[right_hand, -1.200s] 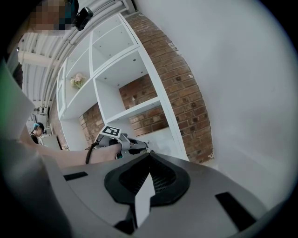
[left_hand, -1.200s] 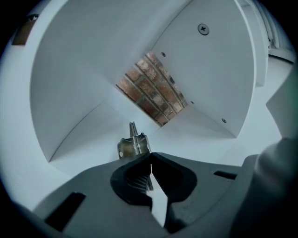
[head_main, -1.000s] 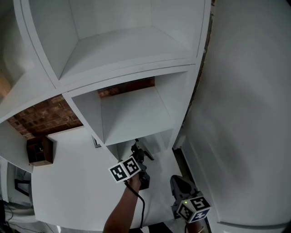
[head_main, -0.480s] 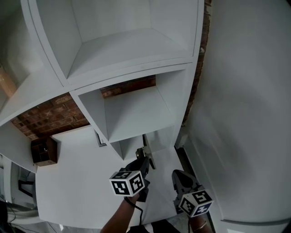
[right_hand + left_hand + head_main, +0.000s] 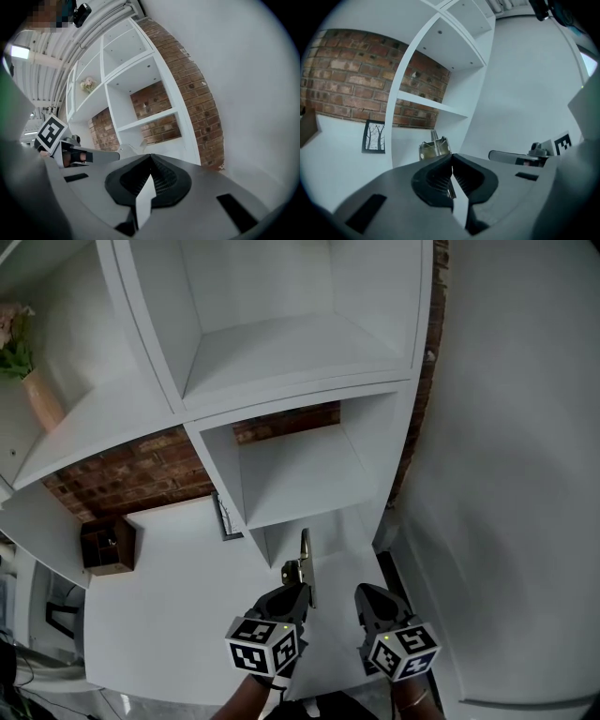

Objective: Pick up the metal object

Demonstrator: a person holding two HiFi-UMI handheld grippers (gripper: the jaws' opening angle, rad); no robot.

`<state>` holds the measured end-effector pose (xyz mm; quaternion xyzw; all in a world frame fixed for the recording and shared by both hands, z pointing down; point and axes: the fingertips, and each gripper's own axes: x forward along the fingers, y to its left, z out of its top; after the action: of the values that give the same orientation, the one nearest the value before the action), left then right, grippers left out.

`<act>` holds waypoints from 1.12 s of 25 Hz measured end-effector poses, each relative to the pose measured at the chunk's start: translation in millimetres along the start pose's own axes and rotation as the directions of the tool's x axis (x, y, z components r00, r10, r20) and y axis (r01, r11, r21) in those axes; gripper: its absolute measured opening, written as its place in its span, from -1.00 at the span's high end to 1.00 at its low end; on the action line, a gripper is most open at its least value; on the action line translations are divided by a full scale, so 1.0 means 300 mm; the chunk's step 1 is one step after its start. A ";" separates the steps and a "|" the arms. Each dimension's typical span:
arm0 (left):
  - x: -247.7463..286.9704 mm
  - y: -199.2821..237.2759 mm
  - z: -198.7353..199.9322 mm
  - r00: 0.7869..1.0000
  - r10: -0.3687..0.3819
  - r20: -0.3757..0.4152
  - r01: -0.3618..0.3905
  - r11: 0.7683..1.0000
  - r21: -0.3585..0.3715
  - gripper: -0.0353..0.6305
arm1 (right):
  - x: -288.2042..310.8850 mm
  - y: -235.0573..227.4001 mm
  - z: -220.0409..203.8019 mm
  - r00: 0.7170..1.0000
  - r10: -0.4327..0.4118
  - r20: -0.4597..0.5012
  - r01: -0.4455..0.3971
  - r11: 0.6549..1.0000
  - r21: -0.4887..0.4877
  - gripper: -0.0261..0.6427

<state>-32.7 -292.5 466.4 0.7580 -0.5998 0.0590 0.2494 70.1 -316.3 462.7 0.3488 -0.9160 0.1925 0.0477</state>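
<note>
Metal object [image 5: 434, 149] — clamped, left gripper [image 5: 452, 158] (seemingly aloft).

Soft, even, cool light filled the head view. The tall white cube shelf unit [image 5: 281, 362] read bright, with only faint grey shading inside its compartments and no hard shadows. Its straight boards bowed toward the frame edges. Both gripper views were fisheye circles ringed by black corners. In the left gripper view a bluish cast lay over everything. The red brick wall [image 5: 347, 70] was sharp and the thin brass-toned metal object [image 5: 434, 149] gave a dull sheen, while the grey left gripper [image 5: 452, 157] looked soft up close. In the right gripper view a bright rectangular ceiling light [image 5: 18, 51] flared white at the upper left.
</note>
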 end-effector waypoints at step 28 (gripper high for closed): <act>-0.230 0.025 0.026 0.996 0.073 0.053 -0.081 0.981 0.177 0.86 | 0.030 0.203 0.015 0.999 0.038 -0.011 -0.039 0.985 -0.168 0.91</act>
<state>-60.2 -236.7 435.0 0.7548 -0.6264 0.1049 0.1640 23.5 -282.0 441.0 0.3250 -0.9354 0.1168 0.0765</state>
